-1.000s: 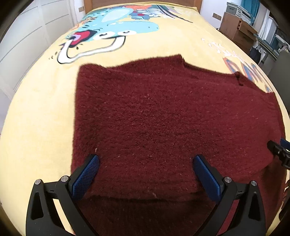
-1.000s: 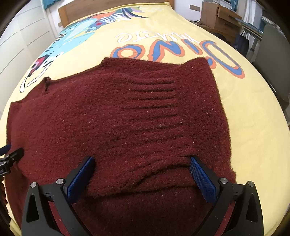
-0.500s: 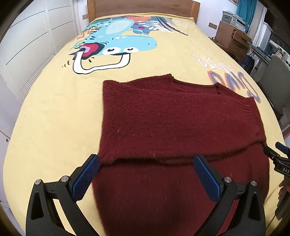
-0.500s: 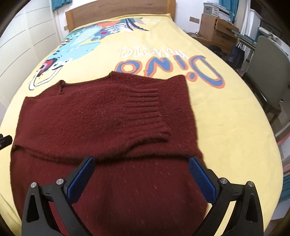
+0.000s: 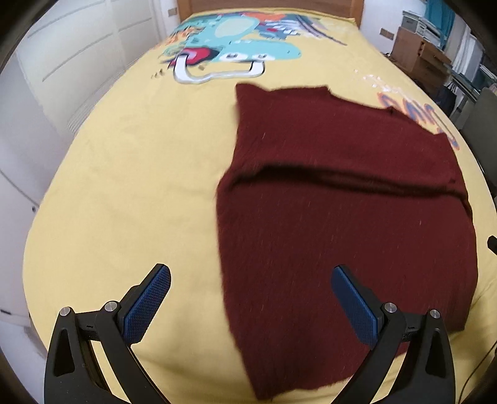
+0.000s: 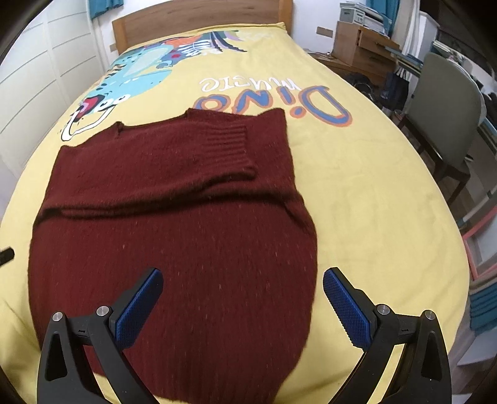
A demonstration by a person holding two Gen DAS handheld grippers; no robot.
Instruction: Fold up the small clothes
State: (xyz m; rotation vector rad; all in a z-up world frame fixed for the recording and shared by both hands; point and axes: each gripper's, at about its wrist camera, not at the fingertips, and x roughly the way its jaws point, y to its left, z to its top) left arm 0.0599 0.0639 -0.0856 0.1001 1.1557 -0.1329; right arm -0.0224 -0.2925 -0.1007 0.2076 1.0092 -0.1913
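A dark red knitted sweater (image 5: 341, 217) lies flat on the yellow bedspread (image 5: 133, 186), with its sleeves folded across the body in a band. In the right wrist view the same sweater (image 6: 174, 242) shows a ribbed cuff (image 6: 230, 140) lying on top. My left gripper (image 5: 250, 298) hangs open above the sweater's near left edge, holding nothing. Over the sweater's near right part my right gripper (image 6: 242, 303) is open too, with nothing between its blue pads.
The bedspread (image 6: 372, 192) carries a cartoon dinosaur print (image 5: 236, 52) and lettering (image 6: 273, 99). A wooden headboard (image 6: 198, 18) stands at the far end. White wardrobe doors (image 5: 62, 62) line the left side; a chair (image 6: 444, 115) and a wooden cabinet (image 6: 360, 43) stand to the right.
Both grippers have pulled back and up from the sweater, so more of it and the bed shows. The left gripper has also shifted left, past the sweater's edge.
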